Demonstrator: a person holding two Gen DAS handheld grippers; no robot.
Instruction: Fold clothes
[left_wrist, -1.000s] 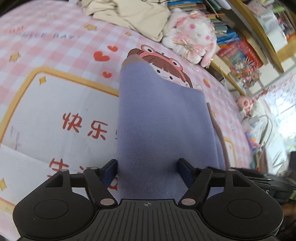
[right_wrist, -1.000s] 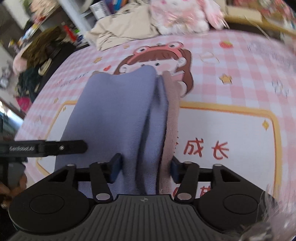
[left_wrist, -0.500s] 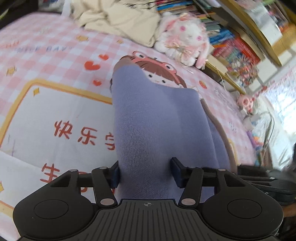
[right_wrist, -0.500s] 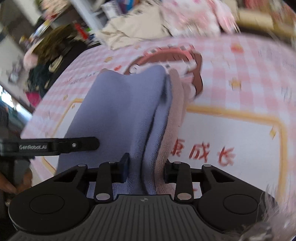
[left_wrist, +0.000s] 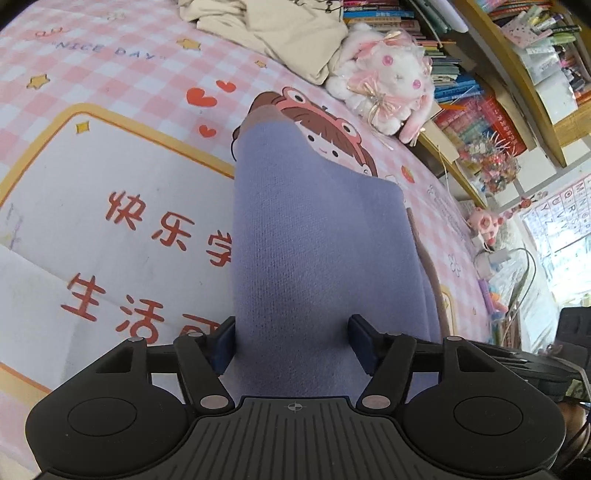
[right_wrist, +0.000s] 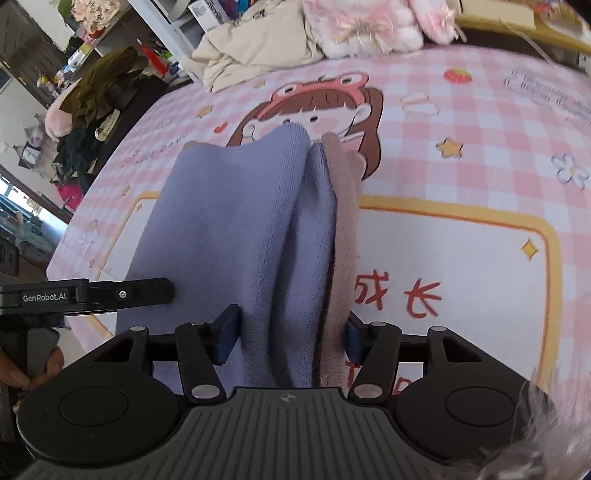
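Observation:
A lavender knit garment (left_wrist: 314, 240) with a mauve under-layer (right_wrist: 343, 206) lies folded lengthwise on the pink checked cartoon sheet (left_wrist: 110, 184). Its near end runs up between the fingers of both grippers. My left gripper (left_wrist: 291, 332) straddles the garment's left part. Its jaws are opening and the cloth lies loose between the pads. My right gripper (right_wrist: 290, 325) straddles the right edge, where the lavender (right_wrist: 229, 221) and mauve layers bunch together. Its jaws are opening too, with the cloth filling the gap. A finger of the left gripper (right_wrist: 122, 293) rests at the garment's left side.
A beige crumpled garment (left_wrist: 288, 33) and a white-and-pink plush rabbit (left_wrist: 388, 81) lie at the far end of the sheet. Bookshelves (left_wrist: 480, 122) stand to the far right. Dark clothes (right_wrist: 99, 96) are piled beyond the left edge. A hand (right_wrist: 14, 373) holds the left gripper.
Both grippers squeezed the cloth half a second ago, and their jaws have since widened again. The garment has stayed in place on the sheet.

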